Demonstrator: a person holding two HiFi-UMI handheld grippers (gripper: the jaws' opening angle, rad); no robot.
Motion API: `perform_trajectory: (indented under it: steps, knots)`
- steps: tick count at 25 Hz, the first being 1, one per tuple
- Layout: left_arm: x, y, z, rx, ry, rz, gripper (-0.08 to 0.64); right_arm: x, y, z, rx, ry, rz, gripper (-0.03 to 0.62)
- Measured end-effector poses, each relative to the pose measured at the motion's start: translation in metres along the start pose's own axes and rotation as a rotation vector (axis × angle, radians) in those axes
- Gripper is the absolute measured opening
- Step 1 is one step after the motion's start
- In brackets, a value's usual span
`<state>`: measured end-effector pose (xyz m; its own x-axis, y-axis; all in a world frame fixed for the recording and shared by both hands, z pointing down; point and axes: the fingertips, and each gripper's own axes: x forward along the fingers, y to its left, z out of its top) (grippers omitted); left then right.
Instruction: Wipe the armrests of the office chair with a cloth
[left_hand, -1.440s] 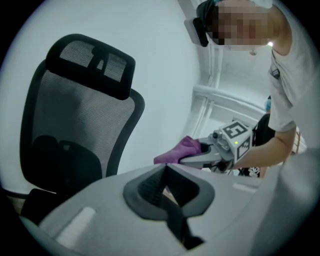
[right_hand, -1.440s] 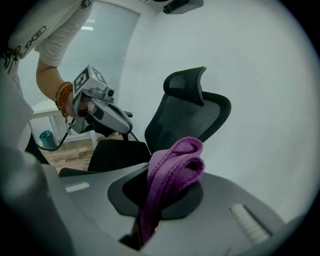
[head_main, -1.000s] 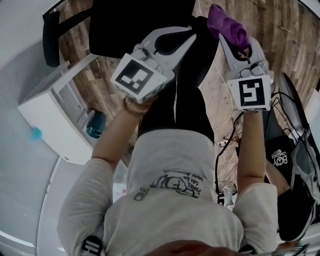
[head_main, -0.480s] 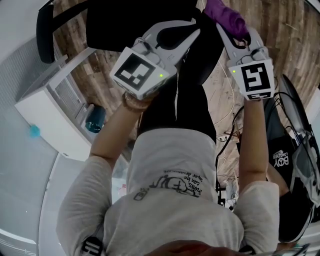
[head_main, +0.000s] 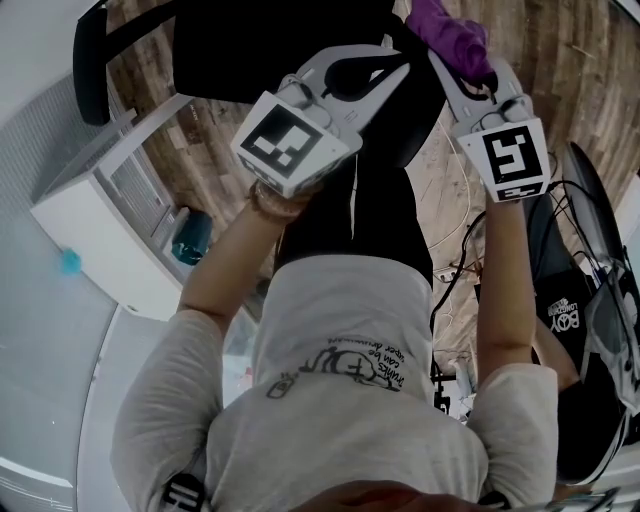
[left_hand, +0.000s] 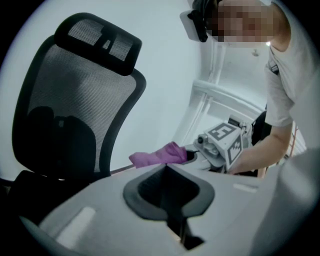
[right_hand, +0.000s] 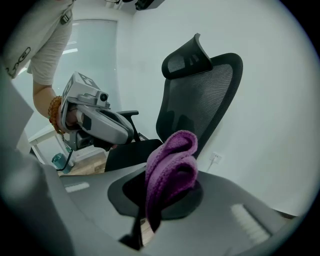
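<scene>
One cloth (head_main: 452, 34) in right gripper (head_main: 478, 82); left gripper (head_main: 397, 67) closed, empty

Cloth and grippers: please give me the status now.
Left gripper shut, empty. Right gripper shut on purple cloth. Cloth in air, not touching armrest.

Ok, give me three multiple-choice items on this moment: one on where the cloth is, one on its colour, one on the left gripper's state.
1. Where is the cloth?
A) on the chair seat
B) in the right gripper
C) on the floor

2. What colour is it?
A) white
B) green
C) purple

3. The jaws of the left gripper are:
A) together, with nothing between
B) closed on the cloth
C) wide apart

Answers: 1 B, the cloth sticks up from between that gripper's jaws; 2 C, it shows purple in all views; 3 A, its own view shows them meeting, empty.
</scene>
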<state>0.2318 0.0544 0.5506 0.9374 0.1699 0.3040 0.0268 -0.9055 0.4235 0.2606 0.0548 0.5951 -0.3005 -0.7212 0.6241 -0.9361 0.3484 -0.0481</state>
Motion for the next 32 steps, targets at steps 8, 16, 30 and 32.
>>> perform_trajectory:
  steps: [8,16,30,32]
  knots:
    - [0.01,-0.01,0.012,0.022,0.004,0.002,0.0,-0.013,0.029,-0.015,0.01,0.027,0.071,0.028]
    - [-0.003,-0.008,0.008,0.024,0.002,0.015,0.002,-0.012,0.055,-0.018,0.025,0.038,0.097,0.028]
    - [-0.015,-0.02,-0.012,0.023,0.024,0.016,0.001,-0.028,0.107,-0.037,0.075,0.047,0.135,0.028]
    - [-0.013,-0.018,-0.011,0.022,0.025,0.016,0.0,-0.03,0.112,-0.039,0.08,0.05,0.145,0.028]
